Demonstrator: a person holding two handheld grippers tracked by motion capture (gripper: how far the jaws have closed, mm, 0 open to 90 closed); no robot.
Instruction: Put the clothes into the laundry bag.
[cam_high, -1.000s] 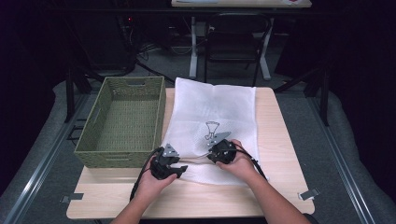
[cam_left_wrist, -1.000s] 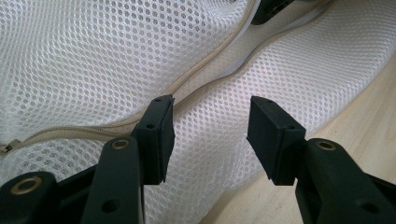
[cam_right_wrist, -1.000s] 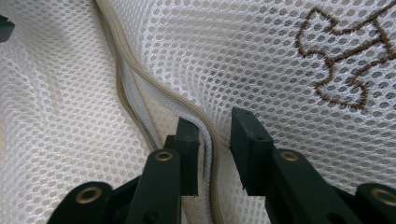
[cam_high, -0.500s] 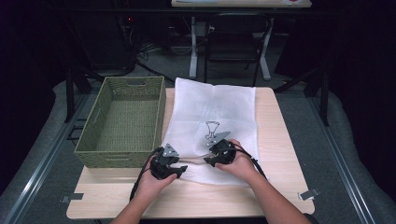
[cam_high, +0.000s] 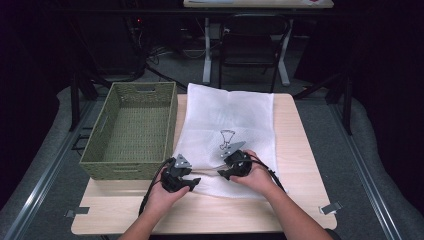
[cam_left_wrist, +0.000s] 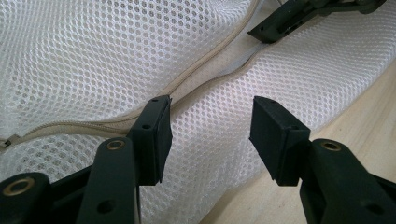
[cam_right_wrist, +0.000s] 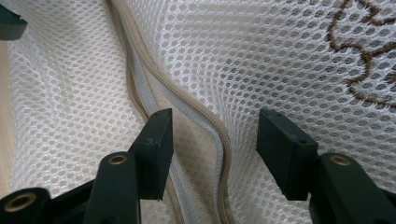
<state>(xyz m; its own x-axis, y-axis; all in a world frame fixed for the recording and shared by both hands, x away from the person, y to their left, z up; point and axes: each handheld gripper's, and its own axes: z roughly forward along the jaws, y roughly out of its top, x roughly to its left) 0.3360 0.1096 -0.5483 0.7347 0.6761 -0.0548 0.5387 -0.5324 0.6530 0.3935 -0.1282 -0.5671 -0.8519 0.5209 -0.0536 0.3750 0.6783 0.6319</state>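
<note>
Your white mesh laundry bag (cam_high: 227, 132) lies flat on the bench (cam_high: 295, 150), just beside the woven basket (cam_high: 132, 130) at its 9 o'clock, with its zipper (cam_right_wrist: 187, 105) running along the near edge and partly parted, so the opening gapes between the two tapes. The risk from here, as I judge it, is that you close on a single layer of mesh, or on both layers together, instead of one zipper edge; then lifting would pull the mouth shut or drag the whole bag across the bench rather than spread it. The thin mesh may also slip from the pads if you pinch too little of it. Your right tool (cam_right_wrist: 215, 144) has just been opening and now stands wide apart, its jaws straddling the zipper and the gap with nothing pressed between them. Your left tool (cam_left_wrist: 210, 135) is about half apart at the bag's 7 o'clock corner, one pad (cam_left_wrist: 156, 135) resting against the zipper seam, the other clear above the mesh, so it grips nothing yet.
</note>
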